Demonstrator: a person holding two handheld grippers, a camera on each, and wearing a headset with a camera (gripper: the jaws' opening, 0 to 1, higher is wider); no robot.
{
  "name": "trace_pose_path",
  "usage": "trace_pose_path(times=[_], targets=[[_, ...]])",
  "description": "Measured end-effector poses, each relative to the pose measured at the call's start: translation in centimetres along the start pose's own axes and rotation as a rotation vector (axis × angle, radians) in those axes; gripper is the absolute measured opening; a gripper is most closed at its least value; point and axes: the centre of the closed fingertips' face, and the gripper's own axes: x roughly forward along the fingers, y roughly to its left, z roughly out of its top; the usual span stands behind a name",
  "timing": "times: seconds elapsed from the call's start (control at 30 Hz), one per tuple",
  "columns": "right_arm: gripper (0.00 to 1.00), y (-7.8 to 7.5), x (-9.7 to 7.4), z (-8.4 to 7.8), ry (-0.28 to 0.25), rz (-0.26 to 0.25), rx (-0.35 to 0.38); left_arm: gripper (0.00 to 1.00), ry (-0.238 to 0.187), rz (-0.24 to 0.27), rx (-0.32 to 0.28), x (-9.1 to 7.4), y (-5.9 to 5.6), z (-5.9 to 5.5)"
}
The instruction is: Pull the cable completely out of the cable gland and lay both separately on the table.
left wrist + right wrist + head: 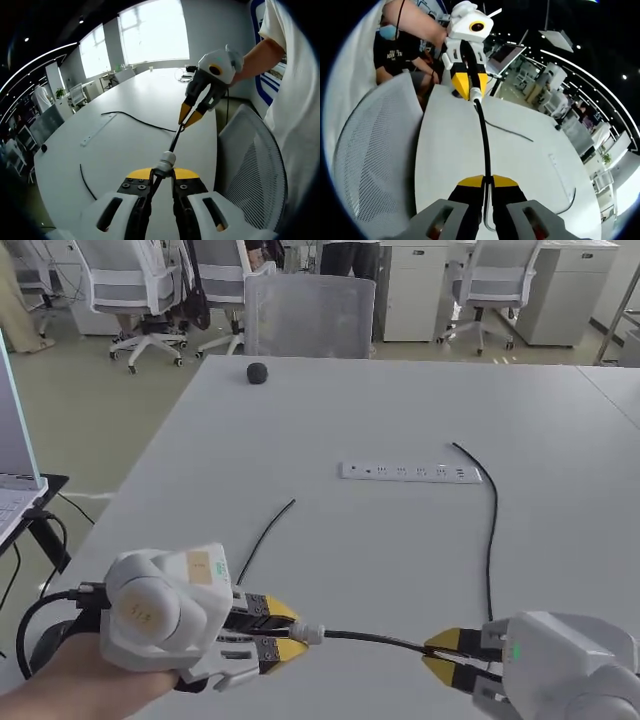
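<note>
A short black cable [365,638] runs level between my two grippers above the near edge of the white table [400,410]. Its left end sits in a white cable gland [308,632]. My left gripper [283,632] is shut on the gland, which shows between its yellow tips as gland [164,163]. My right gripper [440,653] is shut on the cable's other end, and the cable [484,145] passes between its jaws. In the left gripper view the right gripper [189,116] holds the cable [174,141]; in the right gripper view the left gripper [469,85] holds the gland [475,93].
A white power strip [410,472] lies mid-table with a long black cord [491,530] running toward me on the right. A short loose black cable [264,535] lies left of centre. A small dark round object [257,372] sits at the far edge. Office chairs [308,315] stand beyond.
</note>
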Motion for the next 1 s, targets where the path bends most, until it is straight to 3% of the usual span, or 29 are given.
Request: trace_pose_path(times=[0.2,0.27,0.33,0.47,0.8,1.0], targets=[[0.01,0.8,0.2,0.9,-0.033,0.021,0.024,0.15,0.005,0.000,0.005,0.0,-0.1,-0.1],[0.10,0.8,0.2,1.3,-0.053,0.015,0.026,0.15,0.004,-0.002,0.005,0.1,-0.2,0.0],[0.26,0.6,0.3,2.1,-0.084,0.005,0.075,0.15,0.007,-0.006,0.013,0.3,-0.4,0.0],[0.12,0.6,0.1,3.0,-0.096,0.021,0.070,0.15,0.007,-0.011,0.017,0.4,-0.5,0.1],[0.08,1.6,1.1,7.3,-0.168,0.061,0.027,0.15,0.007,-0.018,0.021,0.7,-0.7,0.4],[0.01,2.2,2.1,8.1,-0.158,0.084,-0.036,0.15,0.003,-0.023,0.030,0.8,-1.0,0.7]])
